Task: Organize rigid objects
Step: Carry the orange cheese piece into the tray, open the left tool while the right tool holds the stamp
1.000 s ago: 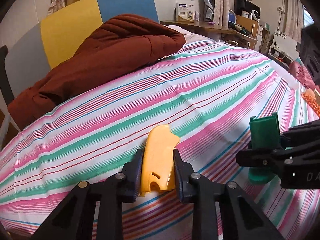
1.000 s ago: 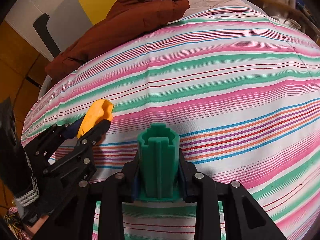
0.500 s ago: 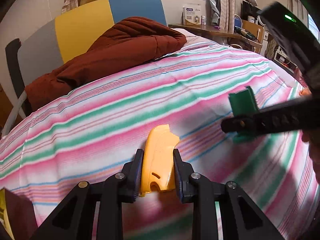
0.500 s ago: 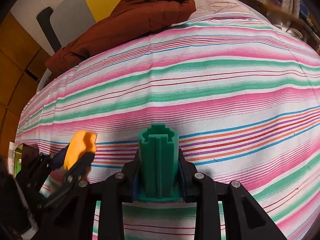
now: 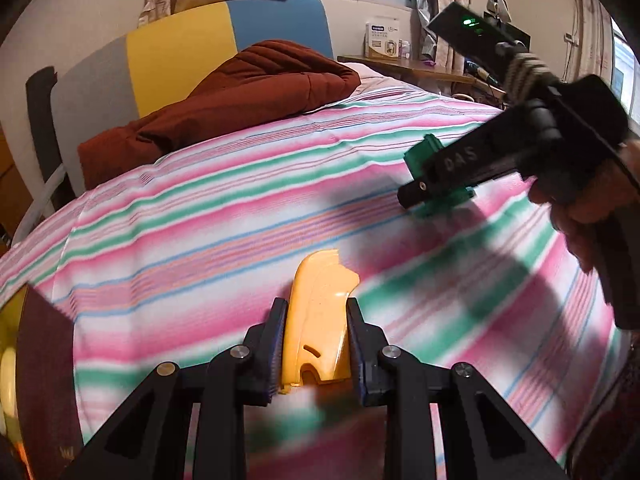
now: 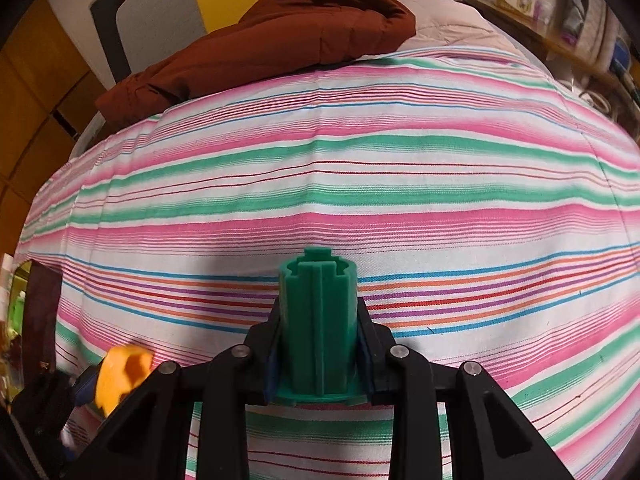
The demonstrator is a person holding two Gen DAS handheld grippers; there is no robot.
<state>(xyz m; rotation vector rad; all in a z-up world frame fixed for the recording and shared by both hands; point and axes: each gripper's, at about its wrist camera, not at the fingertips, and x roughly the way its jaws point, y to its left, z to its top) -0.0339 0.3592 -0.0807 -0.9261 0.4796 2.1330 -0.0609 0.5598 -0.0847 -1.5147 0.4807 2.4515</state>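
Note:
My left gripper (image 5: 316,332) is shut on a curved yellow plastic piece (image 5: 320,320), held above the striped bedspread (image 5: 200,240). In the right wrist view the same yellow piece (image 6: 122,372) shows blurred at the lower left. My right gripper (image 6: 318,332) is shut on a ribbed green plastic cylinder (image 6: 318,320) that stands upright between the pads. From the left wrist view the right gripper (image 5: 432,192) hangs at the right over the bed with the green cylinder (image 5: 422,156) in it, held by a hand (image 5: 588,208).
A dark red quilted jacket (image 5: 240,92) lies at the head of the bed against a grey, yellow and blue headboard (image 5: 180,52). A dark brown container (image 5: 44,380) with yellow things sits at the bed's left edge. A cluttered shelf (image 5: 404,64) runs behind the bed.
The left gripper has carried the yellow piece leftward, away from the right gripper and toward the bed's left edge. The right gripper has stayed put with the green cylinder, rolling slightly.

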